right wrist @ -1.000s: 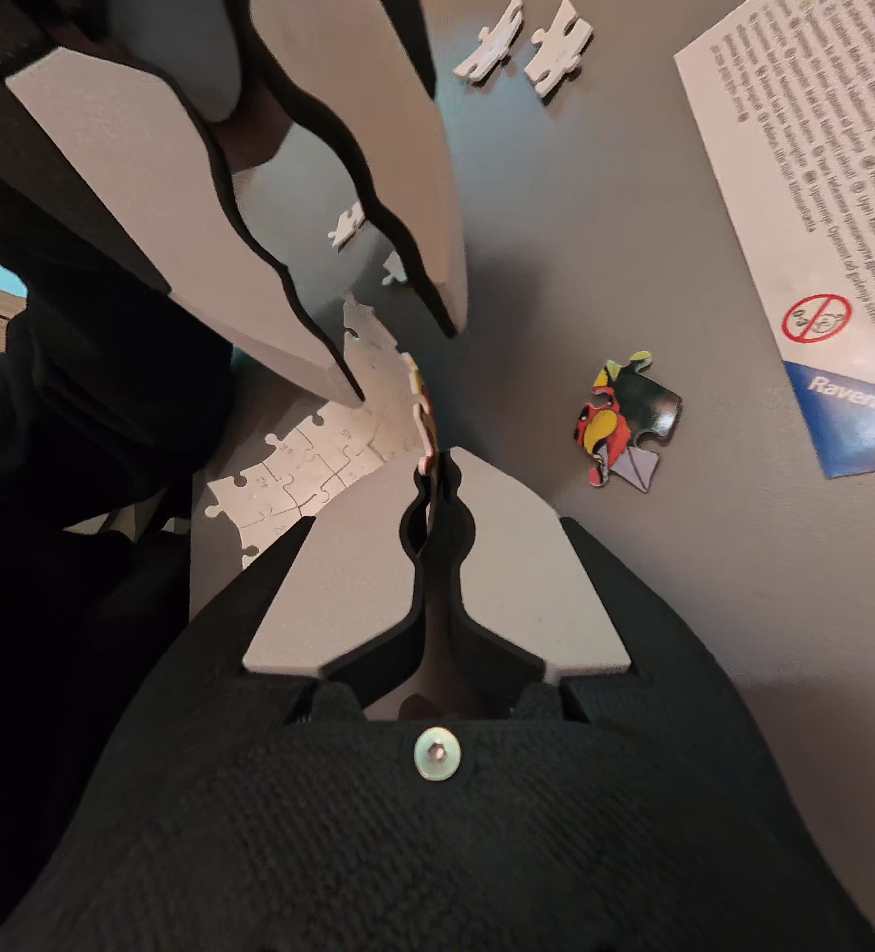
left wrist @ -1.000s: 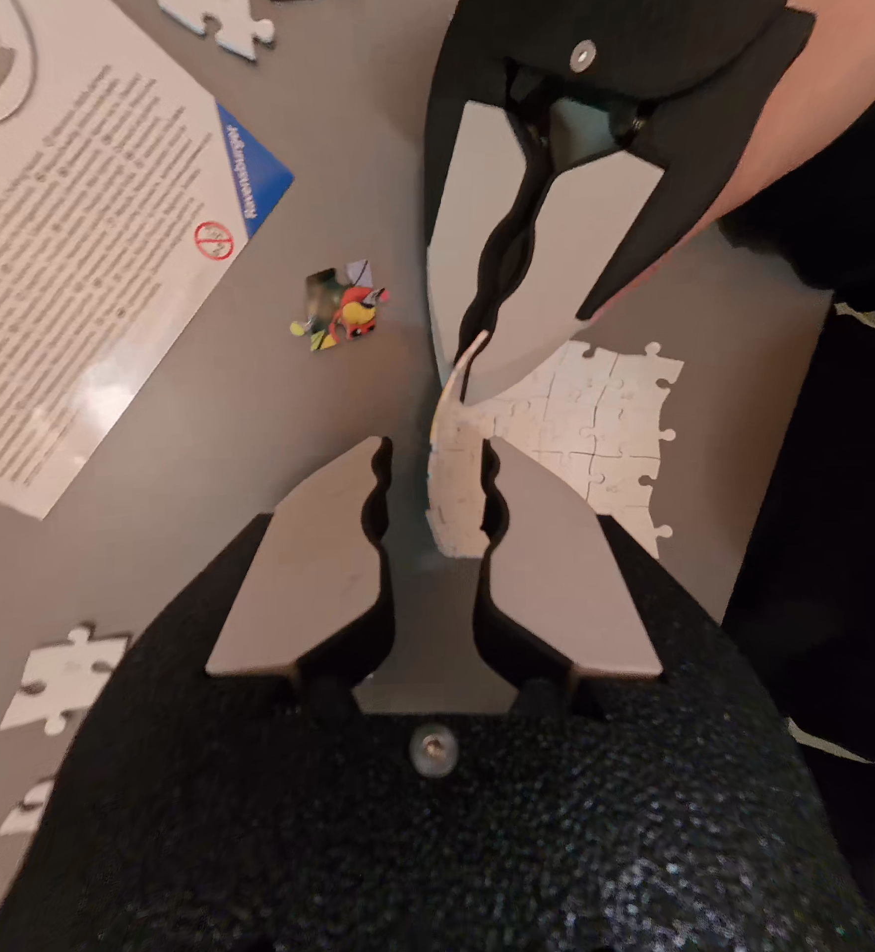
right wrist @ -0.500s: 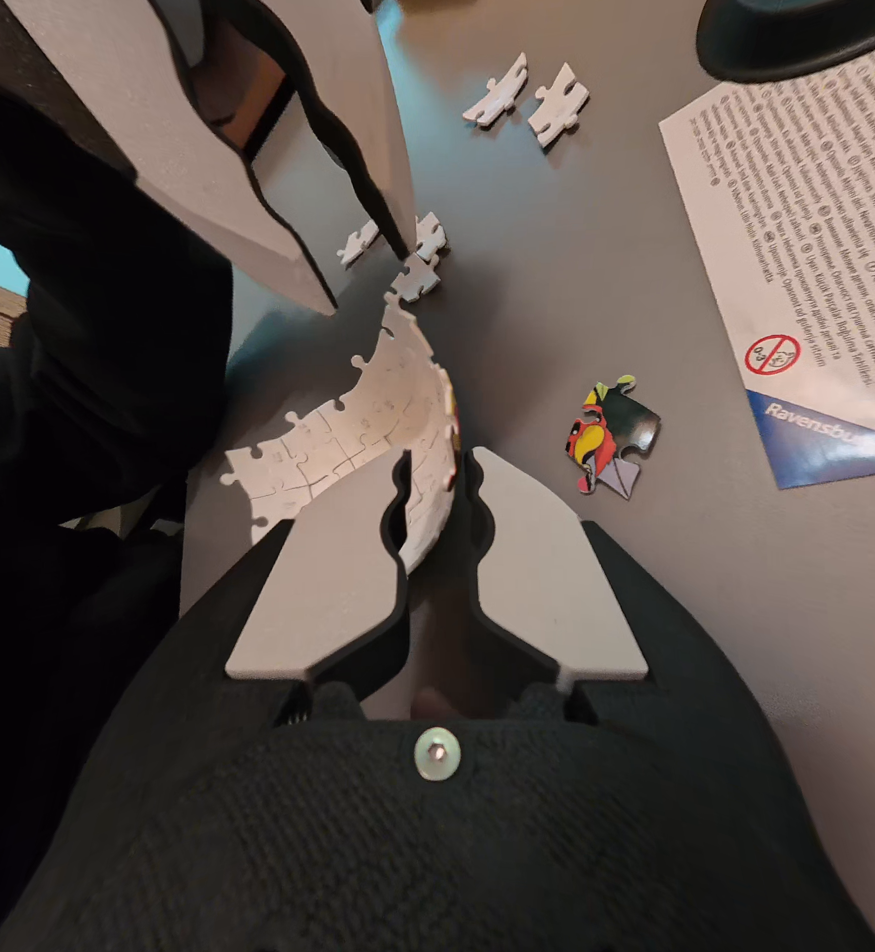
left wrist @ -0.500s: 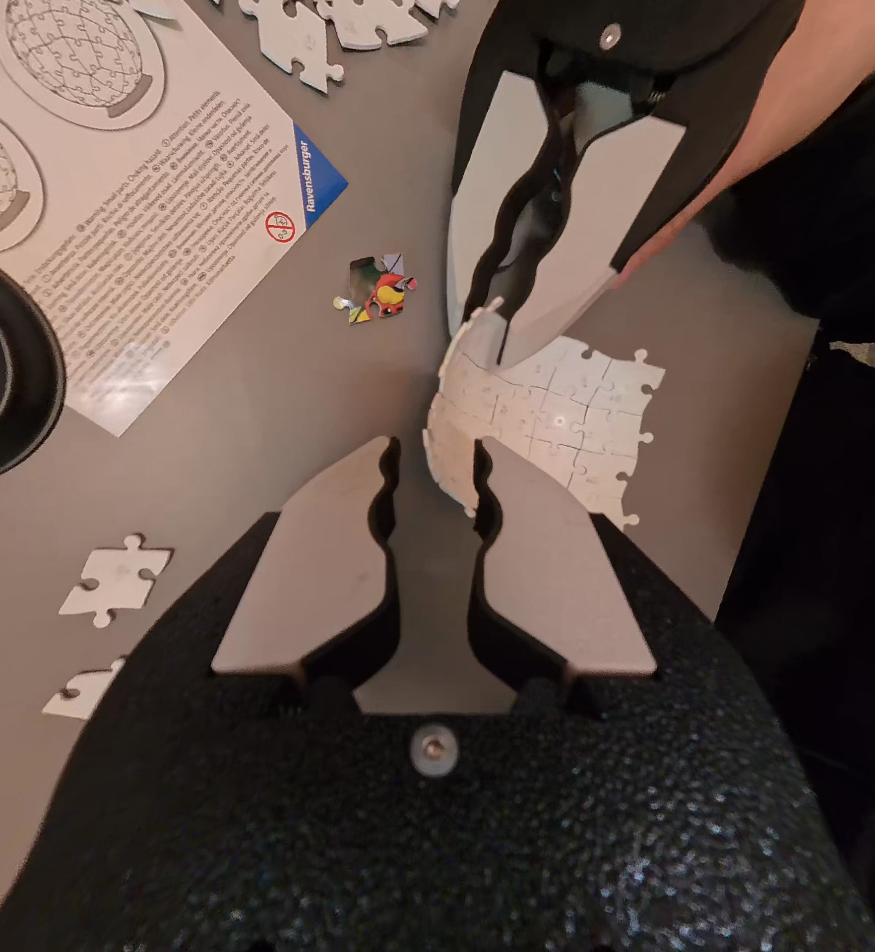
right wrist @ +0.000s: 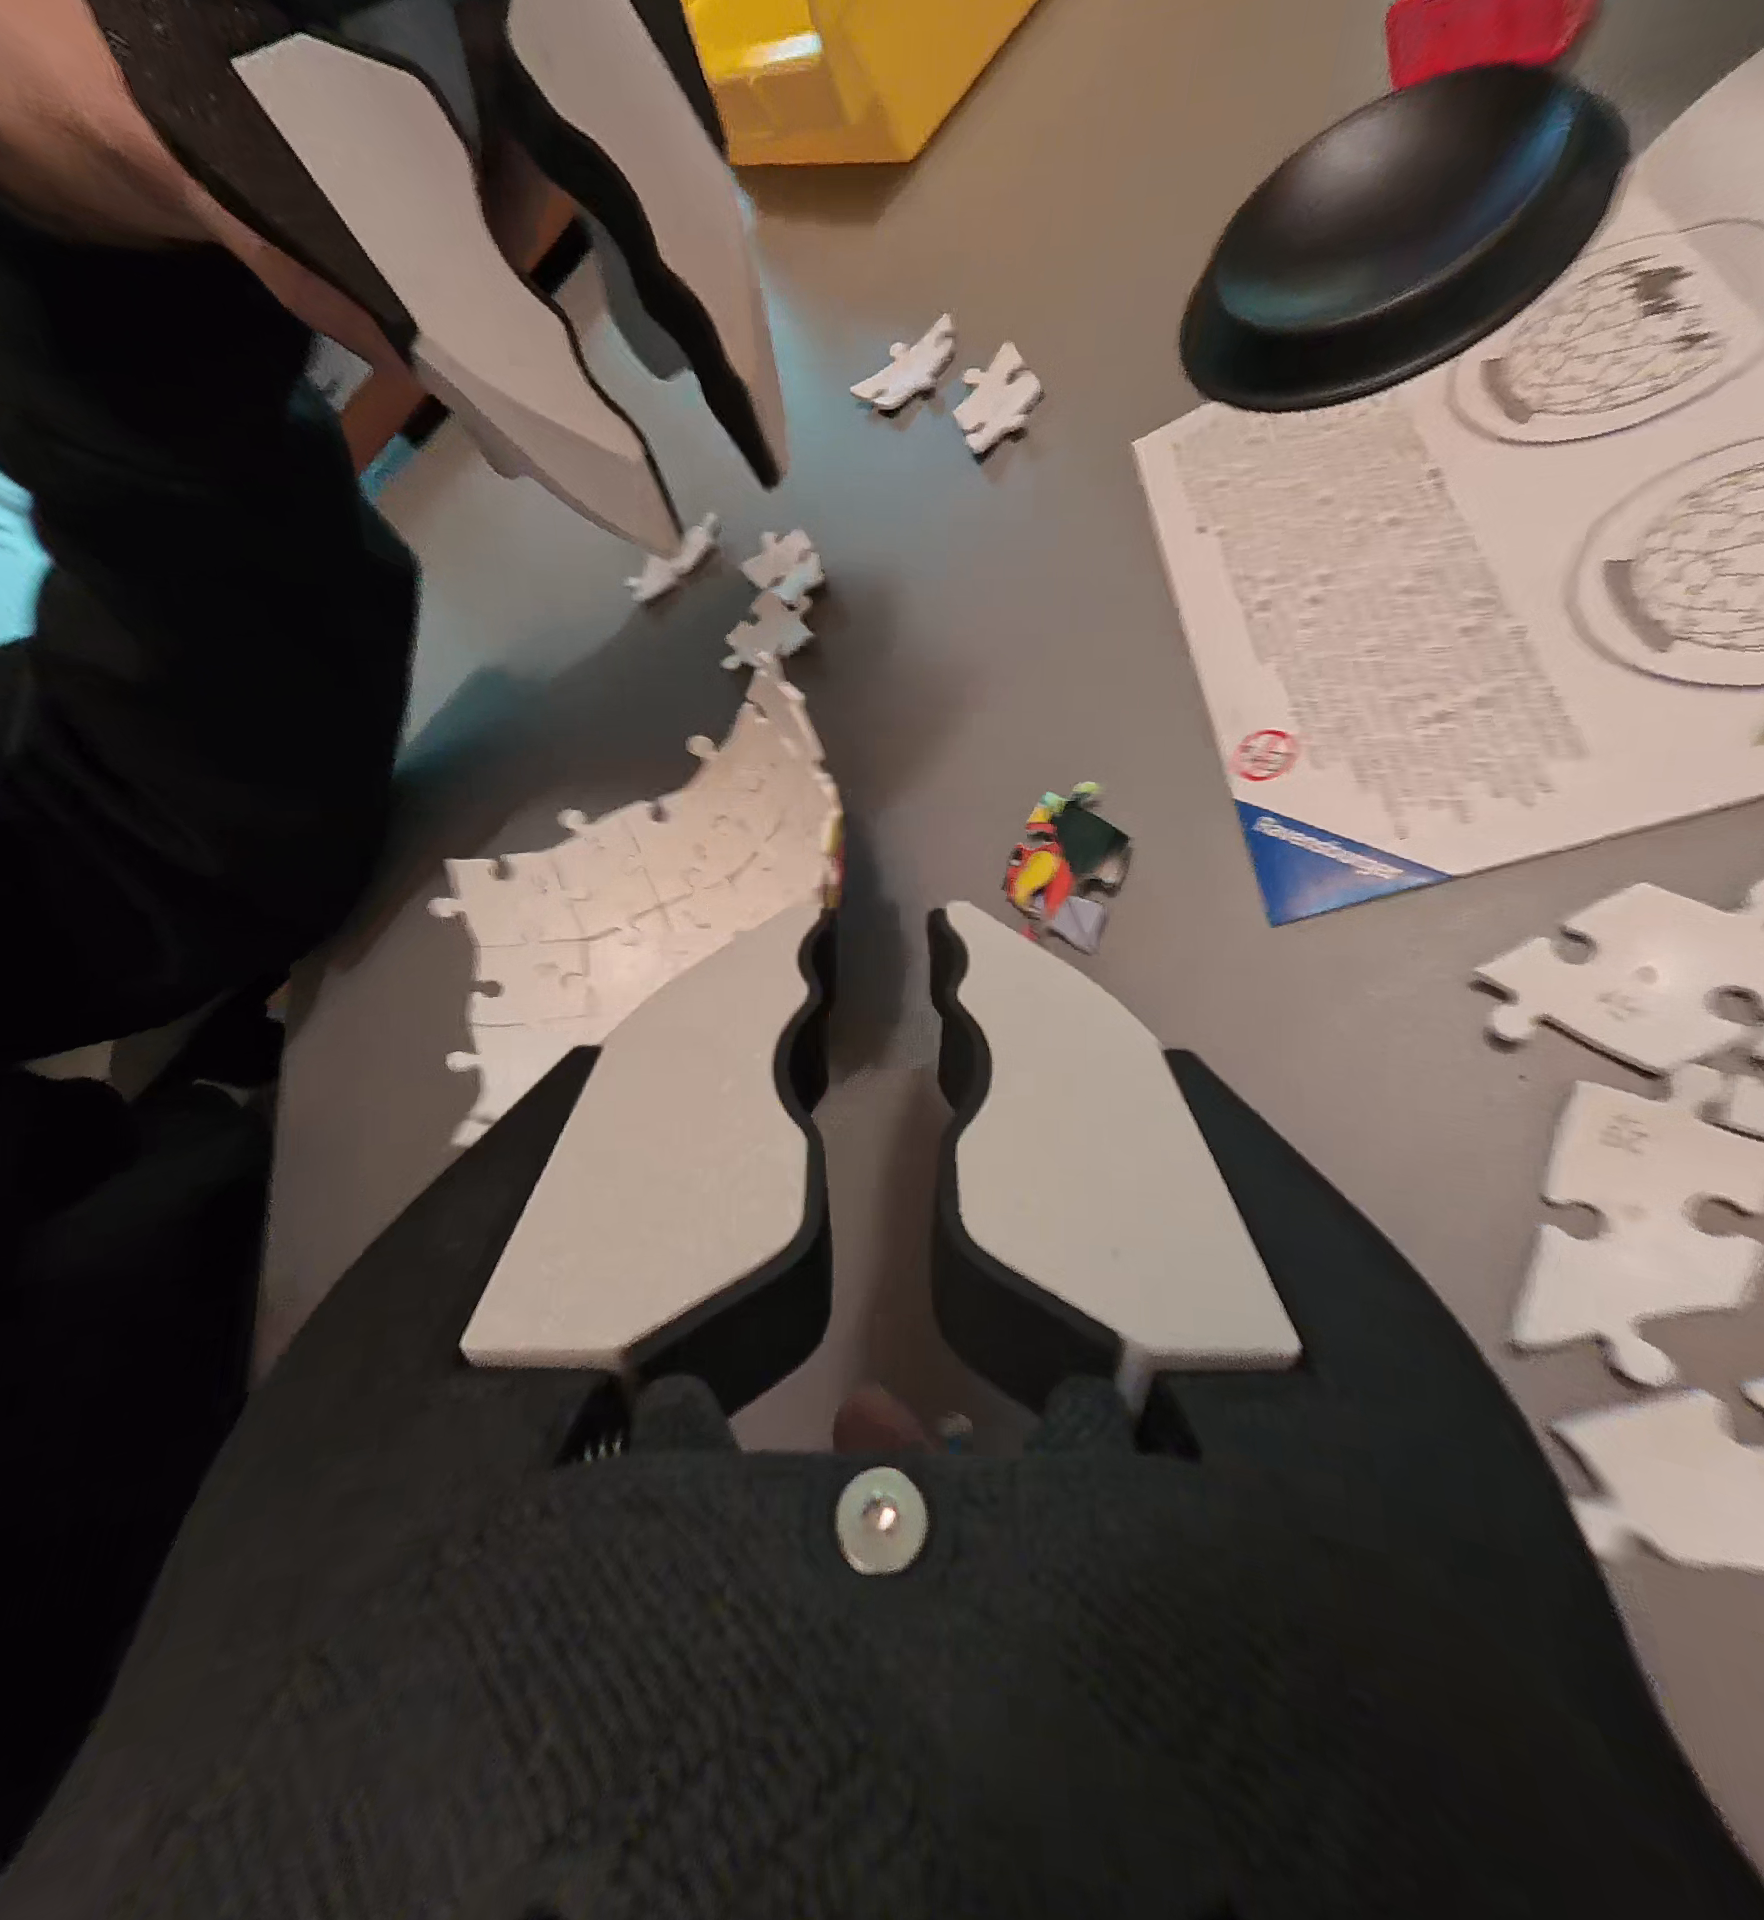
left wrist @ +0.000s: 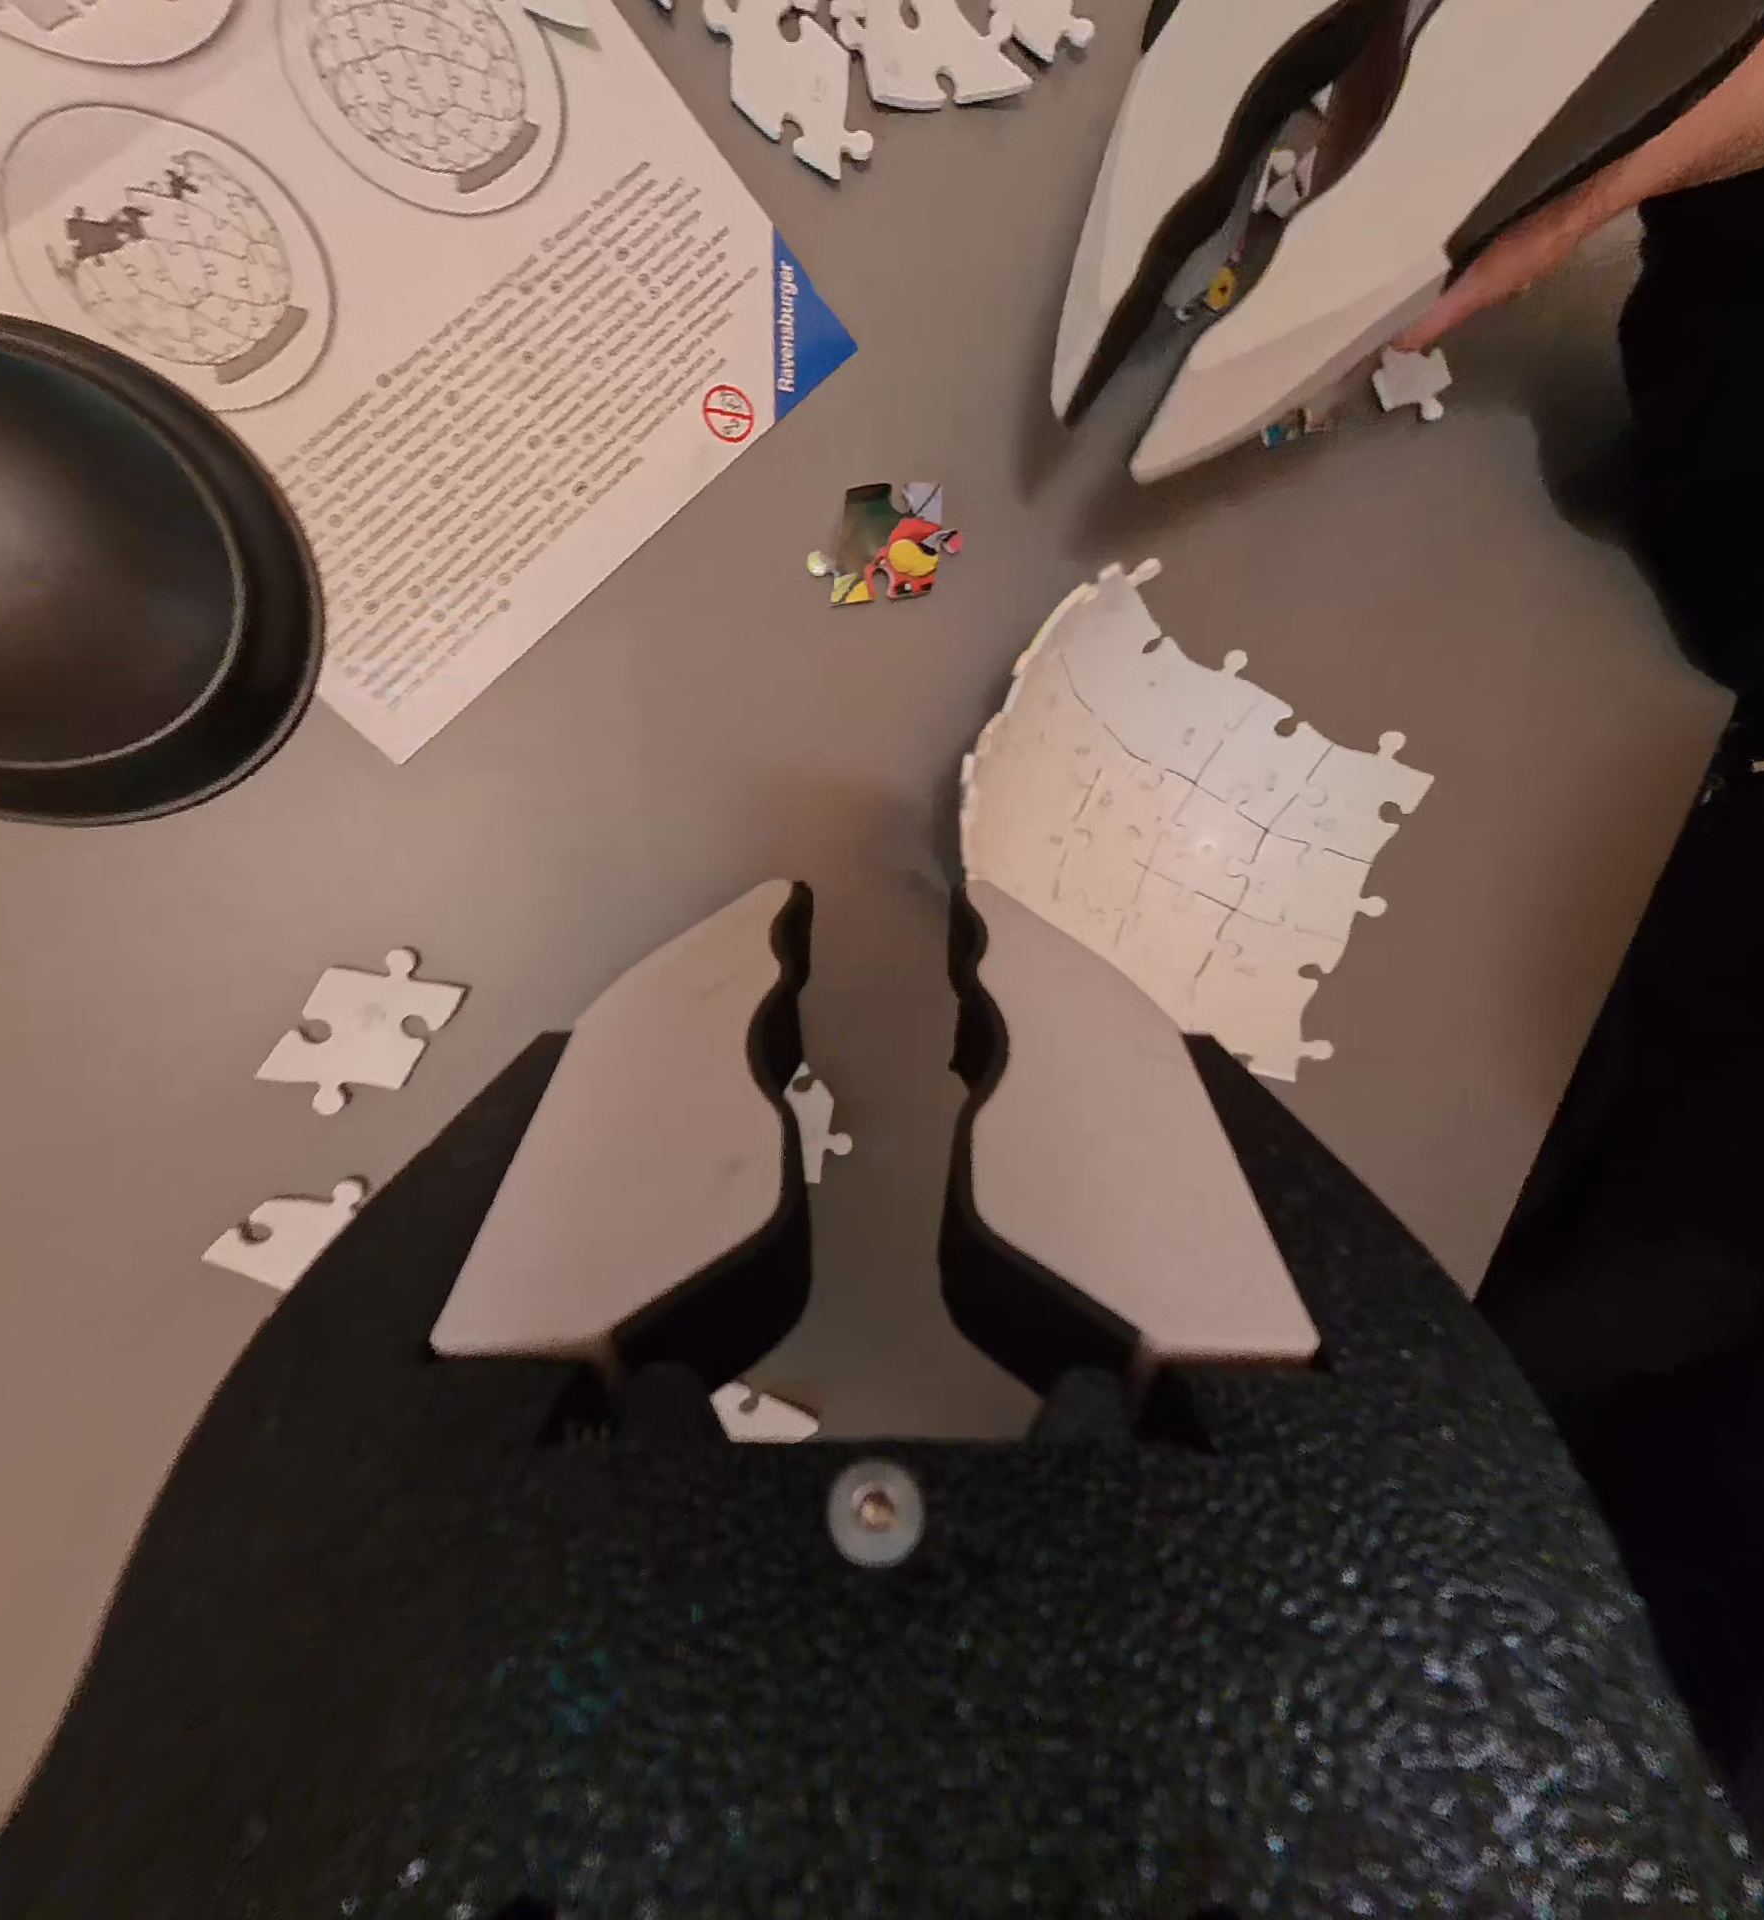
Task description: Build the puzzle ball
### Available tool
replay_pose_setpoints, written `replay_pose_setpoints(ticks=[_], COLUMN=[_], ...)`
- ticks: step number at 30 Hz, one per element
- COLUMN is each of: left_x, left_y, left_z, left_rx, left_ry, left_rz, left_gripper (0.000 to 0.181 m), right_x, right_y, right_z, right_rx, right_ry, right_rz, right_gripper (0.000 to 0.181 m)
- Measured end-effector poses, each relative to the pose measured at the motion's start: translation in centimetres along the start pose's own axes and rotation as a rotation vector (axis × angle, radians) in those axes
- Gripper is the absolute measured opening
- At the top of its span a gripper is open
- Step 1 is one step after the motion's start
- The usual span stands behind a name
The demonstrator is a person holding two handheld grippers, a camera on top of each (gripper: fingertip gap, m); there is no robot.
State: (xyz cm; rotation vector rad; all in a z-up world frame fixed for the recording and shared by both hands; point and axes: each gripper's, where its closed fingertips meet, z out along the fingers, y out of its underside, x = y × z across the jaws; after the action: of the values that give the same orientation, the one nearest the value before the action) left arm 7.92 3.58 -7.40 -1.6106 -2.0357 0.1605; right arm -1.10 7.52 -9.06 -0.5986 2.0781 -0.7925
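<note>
The curved, assembled section of the puzzle ball (left wrist: 1190,831) lies on the grey table with its white inner side up. It also shows in the right wrist view (right wrist: 649,904). A single colourful piece (left wrist: 888,545) lies face up beside it, also seen from the right (right wrist: 1065,862). My left gripper (left wrist: 878,904) is open and empty, just left of the section's edge. My right gripper (right wrist: 883,920) is open and empty, above the section's right edge. Each gripper shows in the other's view, the right (left wrist: 1106,442) and the left (right wrist: 722,514).
A black round stand (left wrist: 78,571) sits on an instruction sheet (left wrist: 390,312) to the left. Loose white pieces lie nearby (left wrist: 358,1029), at the back (left wrist: 857,62) and in a group (right wrist: 1667,1143). A yellow box (right wrist: 836,73) stands behind. A person's dark sleeve borders the table edge. My right fingertips sit around 11 cm from my left ones. My right gripper is the nearer one to the single colourful piece (left wrist: 888,545): about 5 cm, against 11 cm. It turns up in the right wrist view (right wrist: 1063,863) as well.
My right gripper opened and let go of the curved section's edge, and the section now rests on the table. Both grippers drew back and away from it.
</note>
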Motion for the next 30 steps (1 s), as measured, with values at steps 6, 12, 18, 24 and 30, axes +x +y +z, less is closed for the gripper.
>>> replay_pose_setpoints(ticks=[6,12,18,24,30], left_x=[-2.1,-4.8,-6.0,-5.6,-5.3], left_y=[-0.8,-2.6,-4.7,-4.7,-4.1], left_z=[-1.3,-3.0,-4.5,-3.5,-2.5], left_rx=[0.065,0.187,0.346,0.326,0.249], left_ry=[-0.149,-0.364,-0.492,-0.446,-0.435], left_rz=[0.033,0.131,0.203,0.168,0.173], left_gripper=[0.027,0.039,0.052,0.06,0.06], right_x=[2.9,3.7,4.7,4.7,4.8], right_y=[1.0,-0.5,0.9,1.1,1.0], right_z=[0.4,2.2,3.5,3.7,3.5], right_rx=[-0.159,-0.265,-0.417,-0.386,-0.377], right_ry=[0.129,0.201,0.187,0.143,0.148], right_rz=[-0.273,-0.729,-0.709,-0.61,-0.609], right_gripper=[0.016,0.055,0.057,0.049,0.026])
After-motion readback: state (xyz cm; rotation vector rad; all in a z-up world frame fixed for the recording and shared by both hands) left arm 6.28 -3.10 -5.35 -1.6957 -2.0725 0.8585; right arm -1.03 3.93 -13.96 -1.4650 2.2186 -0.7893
